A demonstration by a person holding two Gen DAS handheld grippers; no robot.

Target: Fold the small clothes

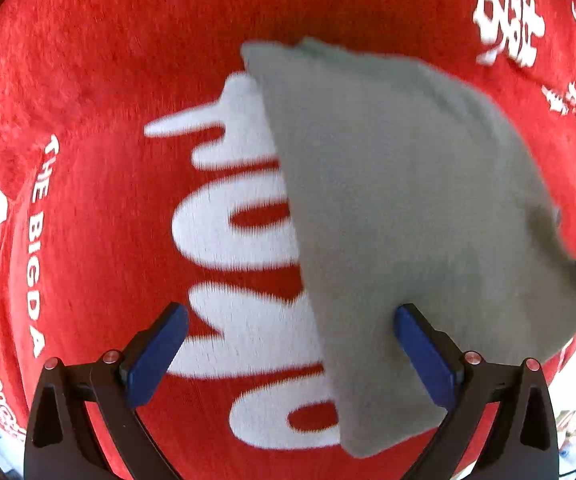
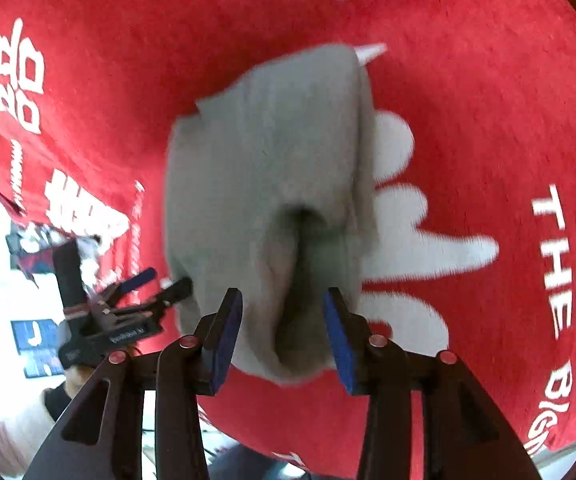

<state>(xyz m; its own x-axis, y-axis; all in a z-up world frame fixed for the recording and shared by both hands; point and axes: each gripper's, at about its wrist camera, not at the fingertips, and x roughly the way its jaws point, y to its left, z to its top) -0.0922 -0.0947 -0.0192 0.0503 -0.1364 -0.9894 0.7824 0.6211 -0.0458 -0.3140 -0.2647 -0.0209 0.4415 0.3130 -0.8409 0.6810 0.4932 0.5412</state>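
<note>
My left claw [image 1: 290, 346] hangs spread wide over the red cloth [image 1: 108, 80] with white lettering, nothing pinched; its right pad sits over the edge of the grey garment [image 1: 408, 208], which lies folded on that cloth. My right claw [image 2: 284, 332] is parted too, pads either side of the garment's near fold, not pressing it

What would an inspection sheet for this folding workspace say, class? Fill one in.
Surface: red cloth with white lettering, covering the work area.
Job's things: one grey garment, folded, lying on the red cloth.
Clutter: nothing seen on the cloth.
Grippers: left tool open above the garment's edge; right tool open, pads astride the garment's near end, not pressing.
Cables: nothing seen.
Surroundings: blurred bright area beyond the cloth's edge.
</note>
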